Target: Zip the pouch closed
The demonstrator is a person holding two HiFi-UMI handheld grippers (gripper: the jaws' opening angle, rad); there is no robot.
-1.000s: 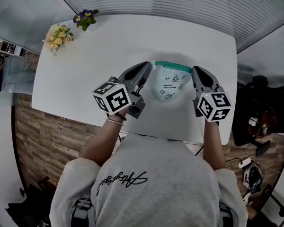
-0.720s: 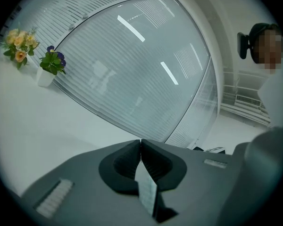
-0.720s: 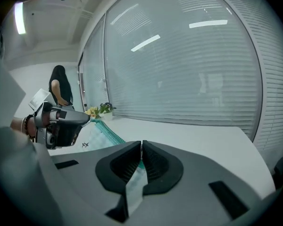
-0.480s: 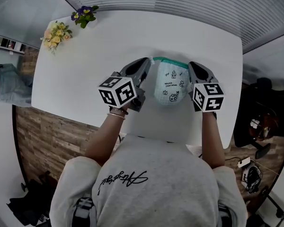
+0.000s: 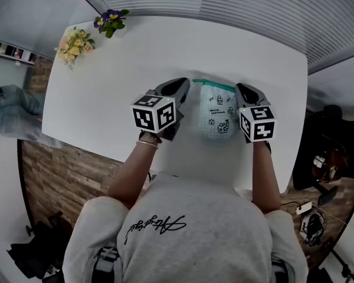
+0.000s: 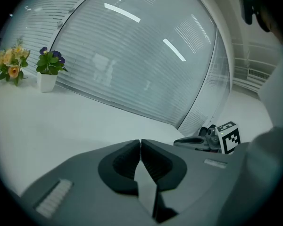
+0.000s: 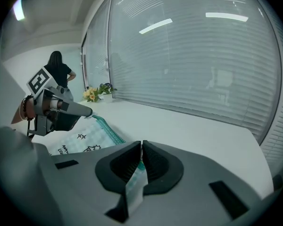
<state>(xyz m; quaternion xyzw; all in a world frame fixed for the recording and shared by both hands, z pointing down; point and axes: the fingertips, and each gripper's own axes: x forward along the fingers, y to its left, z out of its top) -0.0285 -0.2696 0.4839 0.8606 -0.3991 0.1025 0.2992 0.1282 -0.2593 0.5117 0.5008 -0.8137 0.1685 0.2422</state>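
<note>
**A:** Managed to spot the pale mint fabric pouch with black doodles?

**B:** Yep, found it mid-way over the flat white table, teal zip edge at 12 o'clock. Couldn't tell whether it touched the tabletop.

**A:** And the grey left gripper?

**B:** Saw it clamped tight on the pouch's 10 o'clock corner. Same for the grey right gripper, pinched onto the 2 o'clock corner with teal-and-white cloth squeezed between. Also noticed a yellow flower bunch at the table's 10 o'clock.
</note>
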